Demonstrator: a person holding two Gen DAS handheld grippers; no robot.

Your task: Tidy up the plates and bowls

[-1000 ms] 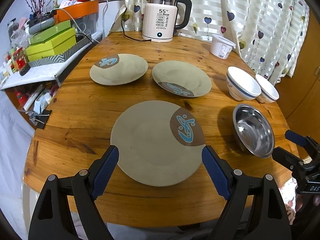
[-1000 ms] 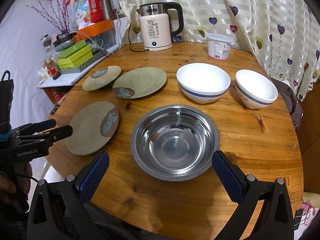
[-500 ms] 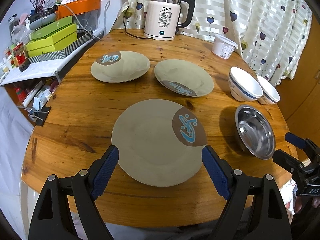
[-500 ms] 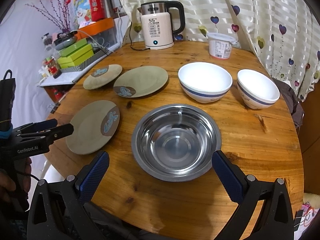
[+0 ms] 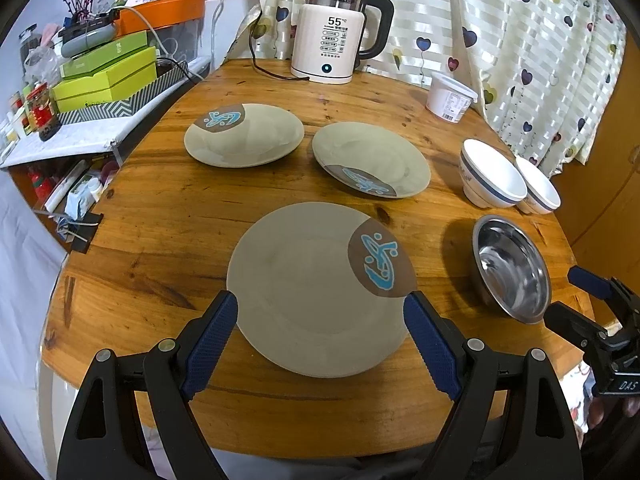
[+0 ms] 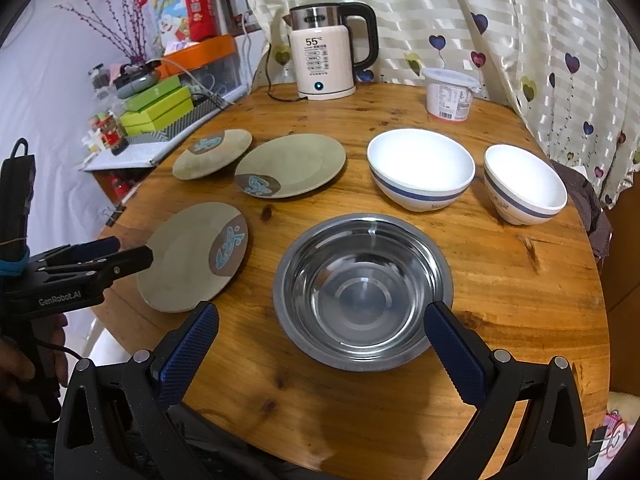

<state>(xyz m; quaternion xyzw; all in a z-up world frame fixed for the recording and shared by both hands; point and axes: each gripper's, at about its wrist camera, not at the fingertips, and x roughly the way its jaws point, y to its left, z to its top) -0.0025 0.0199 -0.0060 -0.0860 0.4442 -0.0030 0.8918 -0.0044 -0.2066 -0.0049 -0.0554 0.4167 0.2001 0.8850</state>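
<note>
Right wrist: steel bowl [image 6: 362, 292], white bowls [image 6: 421, 168], apparently all empty.

I am working in someone's home, a small dining corner. A round wooden table [image 6: 520, 300] stands against heart-printed curtains [image 6: 540, 40], with an electric kettle [image 6: 324, 60] reading 55 at its far edge and a lidded plastic tub [image 6: 448, 94] near the far right edge. Past the table's left edge, a cluttered side shelf [image 5: 80, 136] holds green gift boxes [image 5: 106, 72], small jars and decorative branches [image 6: 116, 28].
</note>
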